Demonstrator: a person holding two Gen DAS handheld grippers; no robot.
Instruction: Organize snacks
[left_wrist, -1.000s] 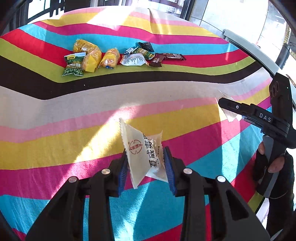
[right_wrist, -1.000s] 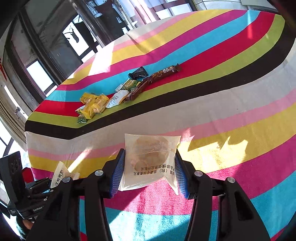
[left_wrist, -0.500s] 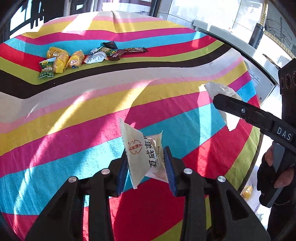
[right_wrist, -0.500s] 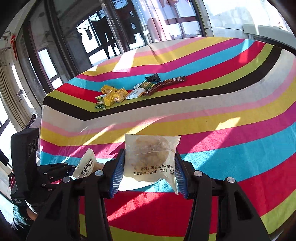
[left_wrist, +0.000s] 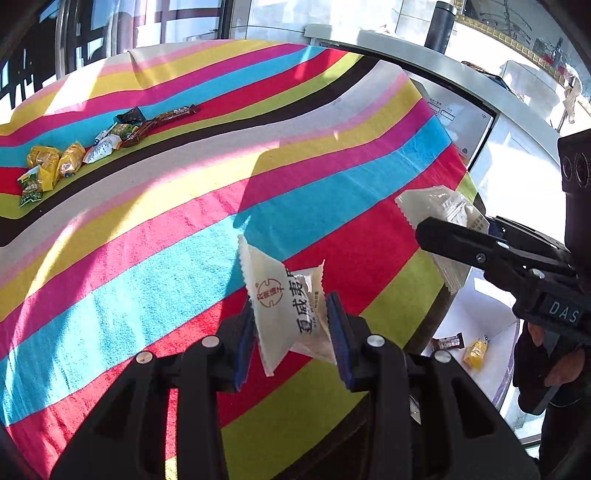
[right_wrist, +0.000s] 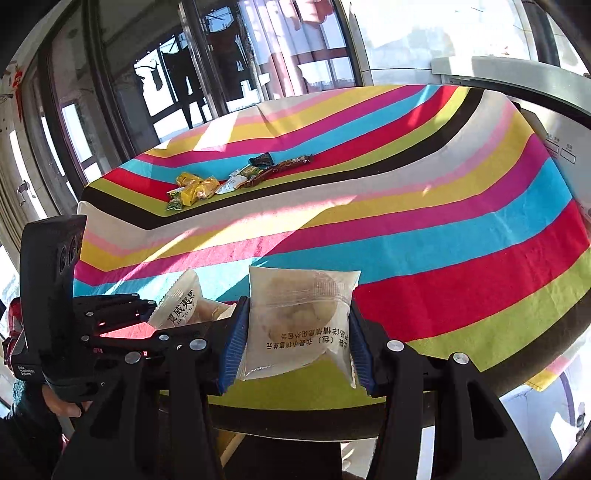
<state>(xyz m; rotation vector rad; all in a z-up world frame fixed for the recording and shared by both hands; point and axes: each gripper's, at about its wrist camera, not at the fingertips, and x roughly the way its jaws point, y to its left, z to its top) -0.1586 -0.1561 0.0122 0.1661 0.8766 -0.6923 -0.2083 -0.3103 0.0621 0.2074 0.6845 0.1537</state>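
Note:
My left gripper (left_wrist: 291, 328) is shut on a white pastry packet with a red seal and red characters (left_wrist: 286, 306), held above the near edge of the striped table (left_wrist: 184, 221). My right gripper (right_wrist: 297, 332) is shut on a clear packet with a round pastry inside (right_wrist: 299, 317). Each gripper shows in the other's view: the right one (left_wrist: 480, 251) with its packet (left_wrist: 439, 206) at the right, the left one (right_wrist: 122, 317) with its packet (right_wrist: 184, 304) at the left. A row of several snacks (left_wrist: 92, 147) (right_wrist: 236, 177) lies far back on the cloth.
Below the table's right edge lies a white box (left_wrist: 476, 325) holding a brown bar (left_wrist: 448, 342) and a yellow packet (left_wrist: 476, 353). A white appliance (left_wrist: 461, 122) stands behind the table at the right. Dark window frames (right_wrist: 177, 74) rise behind the table.
Both grippers have drawn back from the table's middle toward its near right edge, each keeping its packet. The white box beside the table has come into the left wrist view.

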